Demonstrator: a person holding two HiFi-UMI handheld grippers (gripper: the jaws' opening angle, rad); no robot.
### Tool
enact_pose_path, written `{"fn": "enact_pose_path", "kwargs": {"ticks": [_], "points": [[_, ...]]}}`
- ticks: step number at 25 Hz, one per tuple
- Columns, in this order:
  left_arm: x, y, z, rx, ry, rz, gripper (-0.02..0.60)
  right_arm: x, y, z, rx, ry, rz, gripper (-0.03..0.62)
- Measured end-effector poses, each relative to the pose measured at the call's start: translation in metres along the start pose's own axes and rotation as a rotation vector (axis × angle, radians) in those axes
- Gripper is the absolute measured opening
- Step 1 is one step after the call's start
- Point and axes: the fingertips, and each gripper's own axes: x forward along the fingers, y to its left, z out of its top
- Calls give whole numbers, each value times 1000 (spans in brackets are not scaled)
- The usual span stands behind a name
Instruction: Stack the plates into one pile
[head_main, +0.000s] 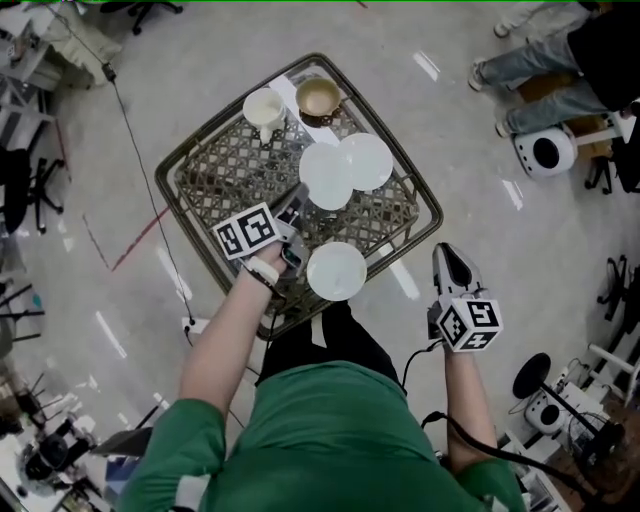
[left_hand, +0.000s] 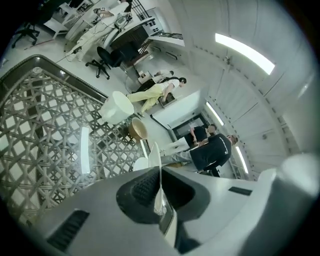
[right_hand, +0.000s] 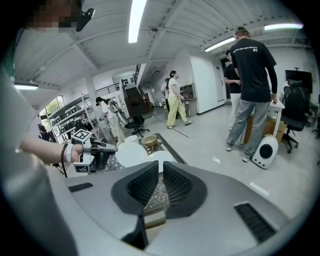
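Three white plates show in the head view. One plate (head_main: 327, 176) is gripped by its near rim in my left gripper (head_main: 298, 203), which is shut on it; it overlaps a second plate (head_main: 368, 160) lying on the wicker table (head_main: 230, 170). The third plate (head_main: 336, 271) lies near the table's front edge. In the left gripper view the held plate (left_hand: 156, 152) stands edge-on between the pads of the left gripper (left_hand: 159, 175). My right gripper (head_main: 452, 252) hangs off the table's right side, shut and empty; the right gripper view shows the right gripper (right_hand: 159, 172) and the held plate (right_hand: 131, 154).
At the table's far end stand a white cup (head_main: 264, 107) and a brown bowl (head_main: 318, 97). People stand at the upper right (head_main: 560, 60) beside a small white device (head_main: 545, 152). Office chairs and cables ring the floor.
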Motion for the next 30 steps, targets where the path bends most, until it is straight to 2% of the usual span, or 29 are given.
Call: {"fn": "enact_pose_path", "kwargs": {"ticks": [9, 17, 19, 21, 25, 30], "points": [[70, -21, -19, 13, 72, -47, 29, 3, -45, 15, 5, 6, -11, 44], [109, 2, -30, -31, 103, -40, 29, 4, -72, 22, -3, 19, -20, 44], [116, 13, -33, -38, 112, -8, 29, 7, -77, 23, -6, 24, -24, 44], [121, 29, -36, -25, 125, 61, 29, 9, -81, 24, -5, 28, -27, 44], [127, 53, -43, 50, 178, 190, 31, 10, -82, 22, -5, 37, -24, 44], [132, 61, -45, 101, 208, 230, 32, 10, -73, 12, -9, 56, -16, 43]]}}
